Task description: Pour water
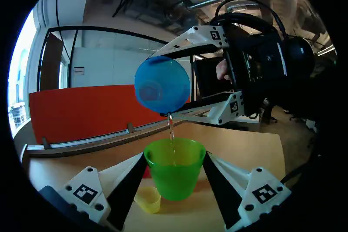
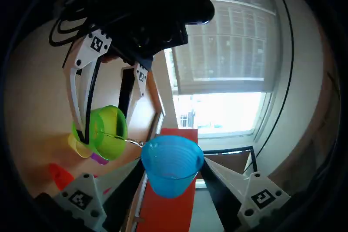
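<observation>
My left gripper (image 1: 174, 159) is shut on an upright green cup (image 1: 175, 175) above the wooden table (image 1: 243, 145). My right gripper (image 1: 162, 85) holds a blue cup (image 1: 162, 82) tipped over it, and a thin stream of water (image 1: 171, 131) falls into the green cup. In the right gripper view, my right gripper (image 2: 172, 163) is shut on the blue cup (image 2: 172, 171). Its rim points at the green cup (image 2: 108, 134), which sits in the left gripper (image 2: 104, 127). A fine stream of water (image 2: 130, 141) links the two rims.
A yellow cup (image 1: 148, 199) stands on the table just left of the green cup, with something red (image 1: 147, 173) behind it. The right gripper view shows the yellow cup (image 2: 77, 146), a purple cup (image 2: 99, 159) and a red piece (image 2: 58, 175). An orange partition (image 1: 82, 110) runs behind the table.
</observation>
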